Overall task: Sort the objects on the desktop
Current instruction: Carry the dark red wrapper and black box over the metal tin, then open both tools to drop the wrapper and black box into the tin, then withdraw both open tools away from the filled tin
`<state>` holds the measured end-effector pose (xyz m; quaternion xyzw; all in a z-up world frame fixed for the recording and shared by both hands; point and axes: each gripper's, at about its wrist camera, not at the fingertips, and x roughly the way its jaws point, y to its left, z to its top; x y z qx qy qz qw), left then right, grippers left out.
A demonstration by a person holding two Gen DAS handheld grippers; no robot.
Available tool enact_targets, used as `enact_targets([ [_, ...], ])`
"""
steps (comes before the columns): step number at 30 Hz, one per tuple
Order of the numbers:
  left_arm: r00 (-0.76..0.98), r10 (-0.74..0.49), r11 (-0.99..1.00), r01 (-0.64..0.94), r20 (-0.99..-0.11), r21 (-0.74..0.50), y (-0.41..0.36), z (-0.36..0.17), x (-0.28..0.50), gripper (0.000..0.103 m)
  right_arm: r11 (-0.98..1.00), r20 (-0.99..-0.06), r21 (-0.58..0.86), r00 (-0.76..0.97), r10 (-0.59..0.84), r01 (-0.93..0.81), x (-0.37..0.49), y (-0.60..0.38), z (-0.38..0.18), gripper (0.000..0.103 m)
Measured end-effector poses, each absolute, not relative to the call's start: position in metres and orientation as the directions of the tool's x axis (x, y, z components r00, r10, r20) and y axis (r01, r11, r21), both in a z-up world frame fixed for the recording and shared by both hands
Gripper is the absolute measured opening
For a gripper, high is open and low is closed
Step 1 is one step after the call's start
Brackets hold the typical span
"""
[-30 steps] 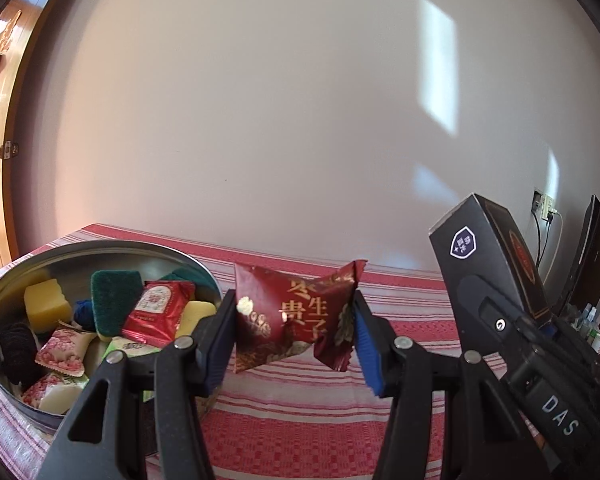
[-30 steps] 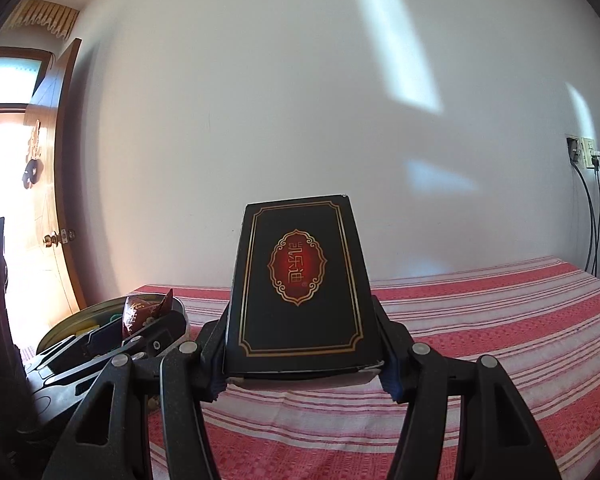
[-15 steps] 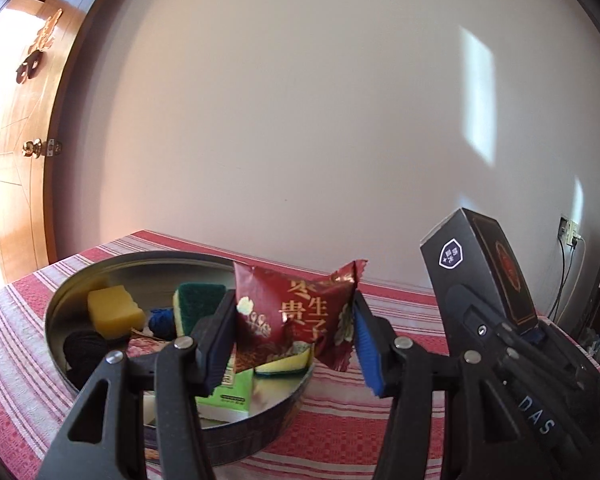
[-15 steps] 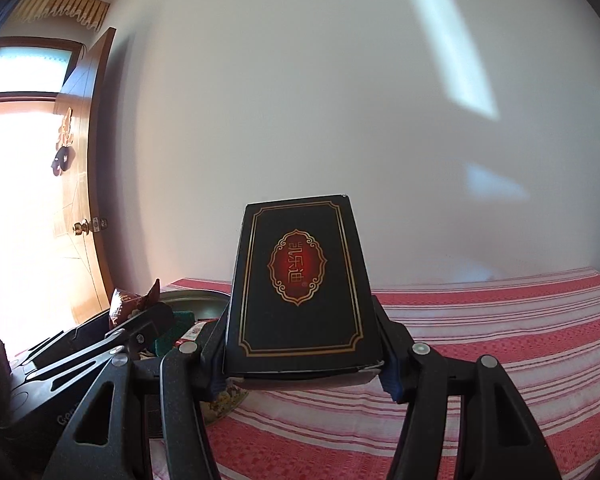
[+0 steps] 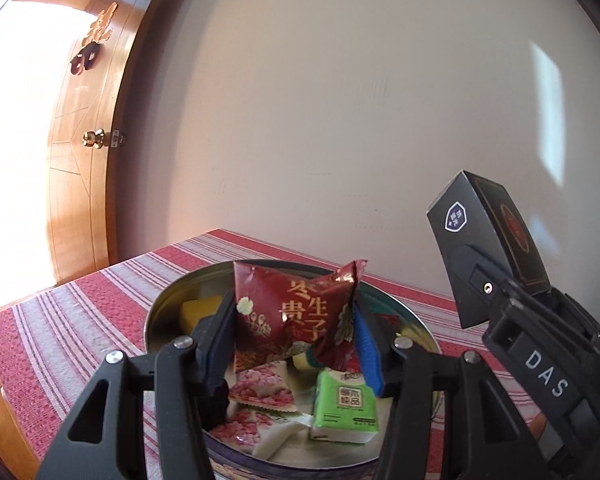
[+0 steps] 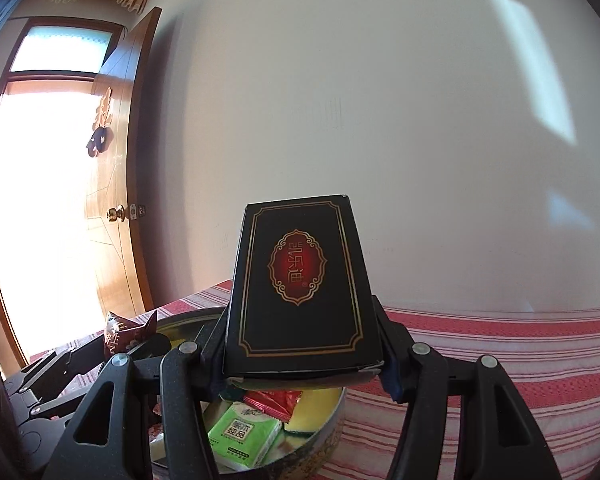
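Observation:
My left gripper [image 5: 296, 340] is shut on a dark red snack packet [image 5: 292, 316] with gold characters and holds it above the round metal tin [image 5: 160, 312]. My right gripper [image 6: 300, 360] is shut on a black box [image 6: 300, 280] with a red and gold emblem, held over the tin's right side [image 6: 336, 404]. The box also shows at the right of the left wrist view [image 5: 488, 248]. The packet shows small at the left of the right wrist view [image 6: 128, 334]. The tin holds a green tissue pack [image 5: 346, 408], pink packets [image 5: 260, 392] and a yellow sponge [image 5: 200, 310].
The tin stands on a red and white striped tablecloth [image 5: 72, 332]. A wooden door [image 5: 84, 168] with a brass knob is at the left, near the table's left edge. A plain wall lies behind. The cloth stretches away to the right [image 6: 520, 360].
Both grippers have moved left toward the tin with their loads. The tin has shifted from the left of the views to directly under the grippers. Grips are unchanged.

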<state>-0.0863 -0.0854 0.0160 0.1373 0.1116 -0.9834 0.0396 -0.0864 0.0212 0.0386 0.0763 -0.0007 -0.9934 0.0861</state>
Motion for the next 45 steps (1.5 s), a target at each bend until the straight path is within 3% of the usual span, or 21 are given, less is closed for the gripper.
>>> enact_targets([
  [12,-0.902,-0.149,-0.963,0.226,-0.406,-0.150,-0.103,0.010,-0.120,0.054,-0.968,-0.339,0.000,-0.910,-0.237,0.252,-0.177,-0.024,0.040,0.063],
  [13,-0.897,-0.154,-0.962,0.232,-0.415,-0.145,-0.102,0.009,-0.122,0.058,-0.968,-0.329,-0.003,-0.914,-0.236,0.251,-0.177,-0.024,0.037,0.072],
  [14,-0.892,-0.159,-0.961,0.237,-0.422,-0.140,-0.100,0.007,-0.122,0.070,-0.968,-0.314,-0.006,-0.919,-0.237,0.252,-0.176,-0.024,0.034,0.086],
  [15,-0.887,-0.162,-0.962,0.240,-0.433,-0.131,-0.097,0.005,-0.123,0.076,-0.969,-0.293,-0.012,-0.927,-0.233,0.247,-0.172,-0.021,0.031,0.091],
  [16,-0.883,-0.162,-0.962,0.240,-0.440,-0.128,-0.096,0.003,-0.124,0.086,-0.972,-0.268,-0.022,-0.938,-0.221,0.235,-0.167,-0.020,0.029,0.094],
  [20,-0.889,-0.189,-0.957,0.262,-0.417,-0.126,-0.090,0.003,-0.115,0.102,-0.975,-0.225,-0.030,-0.952,-0.206,0.218,-0.148,-0.009,0.028,0.097],
  [24,-0.889,-0.189,-0.960,0.257,-0.417,-0.114,-0.084,0.003,-0.110,0.102,-0.985,-0.170,0.003,-0.971,-0.171,0.173,-0.123,0.013,0.026,0.103],
  [30,-0.893,-0.206,-0.966,0.250,-0.400,-0.060,-0.064,0.008,-0.094,0.102,-0.986,-0.098,0.125,-0.988,-0.121,0.108,-0.089,0.049,0.028,0.103],
  [37,-0.899,-0.222,-0.968,0.250,-0.378,-0.028,-0.056,0.018,-0.077,0.102,-0.977,-0.126,0.182,-0.983,-0.131,0.107,-0.076,0.062,0.029,0.103],
  [45,-0.889,-0.273,-0.959,0.280,-0.367,0.035,-0.049,0.025,-0.057,0.103,-0.994,-0.122,0.111,-0.992,-0.024,0.011,-0.037,0.055,0.036,0.103],
])
